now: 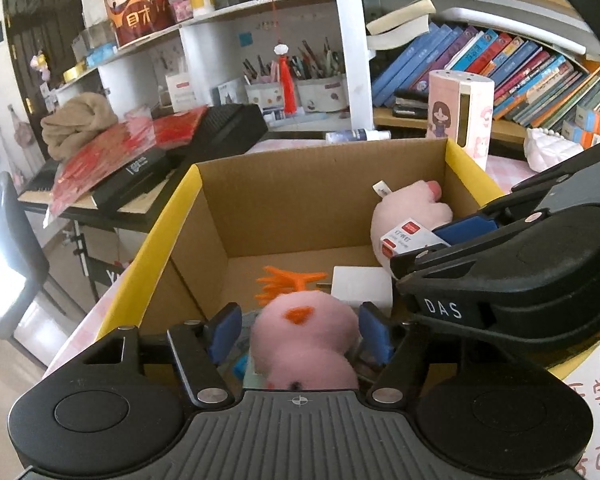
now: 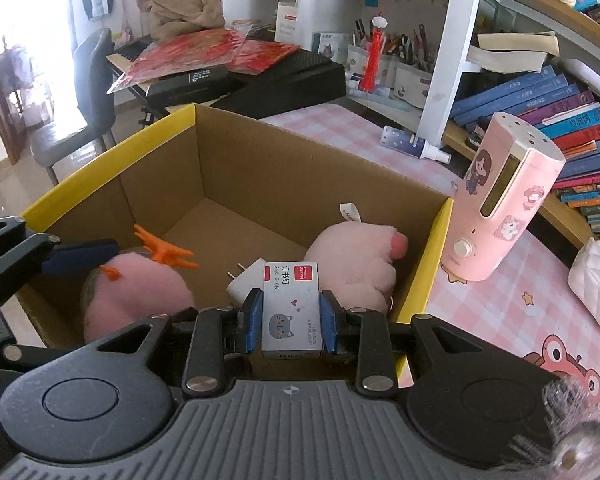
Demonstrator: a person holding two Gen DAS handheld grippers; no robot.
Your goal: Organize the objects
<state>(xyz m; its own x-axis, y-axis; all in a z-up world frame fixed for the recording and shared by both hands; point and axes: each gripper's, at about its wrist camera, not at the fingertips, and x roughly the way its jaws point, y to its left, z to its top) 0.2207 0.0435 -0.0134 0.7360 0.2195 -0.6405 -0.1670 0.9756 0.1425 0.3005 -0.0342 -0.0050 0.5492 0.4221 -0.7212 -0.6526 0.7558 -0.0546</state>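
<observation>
Pink-checked surface (image 2: pixel 480 320) below crowded bookshelves, carrying an open cardboard box (image 2: pixel 160 160) with yellow-edged flaps at frame centre.

Staple box (image 2: pixel 292 312), small and white with a red label and a cat drawing, clamped between the blue fingers (image 2: pixel 252 318) of the right gripper (image 2: pixel 290 320) at lower centre of the right wrist view; long axis pointing straight ahead along the fingers, over the near right part of the carton. Directly beyond and below it: a white plug adapter (image 2: pixel 242 284) on the floor of the carton and a pink plush (image 2: pixel 356 268) against the right wall.

To the left, left gripper (image 1: pixel 298 334) closed on a pink plush chick (image 1: pixel 304 340) with an orange comb, low inside the near left part.

Judging by position, right hand nearer the free spot: bare cardboard lies ahead and to the upper left of the staple box, toward the far wall. Release likely to call for a short forward reach, clear of the adapter prongs.
</observation>
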